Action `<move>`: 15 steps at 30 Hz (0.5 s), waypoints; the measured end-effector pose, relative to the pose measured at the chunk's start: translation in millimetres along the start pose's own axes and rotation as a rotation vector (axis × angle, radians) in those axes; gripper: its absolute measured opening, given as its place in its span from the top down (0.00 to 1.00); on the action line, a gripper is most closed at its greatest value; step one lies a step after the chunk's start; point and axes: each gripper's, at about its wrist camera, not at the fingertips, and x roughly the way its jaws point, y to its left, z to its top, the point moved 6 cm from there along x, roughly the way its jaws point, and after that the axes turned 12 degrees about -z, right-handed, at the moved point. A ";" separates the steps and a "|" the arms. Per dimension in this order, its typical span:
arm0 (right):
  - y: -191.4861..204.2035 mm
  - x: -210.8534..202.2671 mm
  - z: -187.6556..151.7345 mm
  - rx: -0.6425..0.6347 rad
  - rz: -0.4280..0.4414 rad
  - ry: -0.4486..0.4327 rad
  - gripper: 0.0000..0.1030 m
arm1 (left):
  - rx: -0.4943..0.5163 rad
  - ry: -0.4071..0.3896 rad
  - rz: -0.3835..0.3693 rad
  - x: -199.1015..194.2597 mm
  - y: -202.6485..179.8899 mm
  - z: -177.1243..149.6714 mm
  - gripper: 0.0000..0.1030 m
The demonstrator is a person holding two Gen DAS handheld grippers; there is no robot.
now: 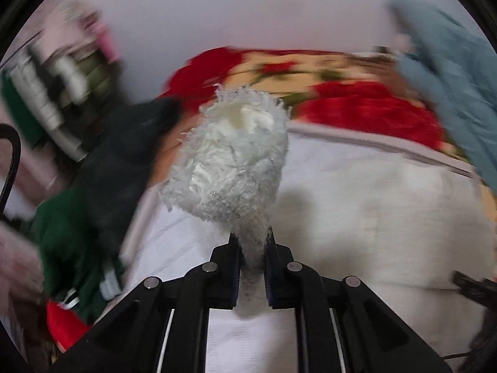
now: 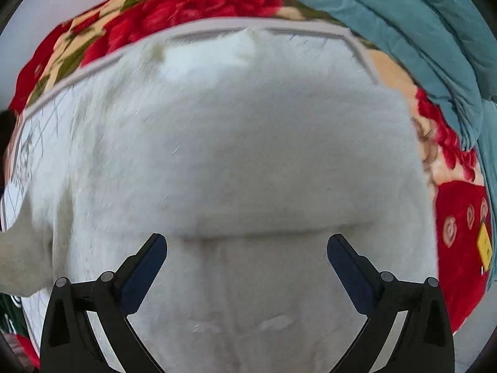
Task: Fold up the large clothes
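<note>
The left gripper (image 1: 252,248) pinches a fluffy white fleece garment's (image 2: 236,155) raised end, while the wide-open, empty right gripper (image 2: 247,248) hovers above its flat body.

A bed covered with a red-and-cream floral plush blanket (image 2: 192,3) fills the room's middle. Behind it rises a plain pale wall (image 1: 248,9). A crumpled teal quilt (image 2: 403,31) lies heaped at the blanket's right edge; blurred cluttered shelves (image 1: 56,74) stand to its left.

Left gripper (image 1: 252,248) fingers pinch a fluffy white garment (image 1: 231,155) above the white sheet (image 1: 357,217).
</note>
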 end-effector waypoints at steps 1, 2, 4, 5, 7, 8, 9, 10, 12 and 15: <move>-8.4 0.9 6.1 0.017 0.006 0.003 0.00 | 0.029 0.008 -0.044 2.8 -32.0 6.1 0.91; -22.1 5.4 14.3 0.037 0.011 0.009 0.00 | 0.045 0.016 -0.080 2.0 -56.8 9.4 0.91; -54.8 11.5 18.7 0.075 0.015 0.021 0.00 | 0.075 0.041 -0.170 7.5 -121.5 12.0 0.91; -77.9 17.2 20.7 0.099 0.012 0.027 0.00 | 0.083 0.054 -0.202 10.9 -145.0 13.4 0.91; -112.1 25.4 19.8 0.132 0.003 0.044 0.00 | 0.107 0.091 -0.272 18.9 -204.9 13.8 0.91; -131.7 33.9 21.2 0.153 0.005 0.058 0.00 | 0.126 0.108 -0.297 24.8 -233.2 10.4 0.91; -150.2 40.4 17.2 0.177 0.003 0.074 0.00 | 0.139 0.122 -0.314 27.7 -254.0 7.9 0.91; -168.2 48.0 15.3 0.195 0.002 0.093 0.00 | 0.156 0.142 -0.336 33.1 -279.3 2.1 0.91; -197.5 61.0 10.6 0.221 -0.003 0.121 0.01 | 0.190 0.170 -0.357 38.8 -314.7 -5.9 0.91; -233.4 76.8 3.7 0.242 -0.012 0.137 0.01 | 0.243 0.211 -0.345 54.1 -352.5 -20.4 0.90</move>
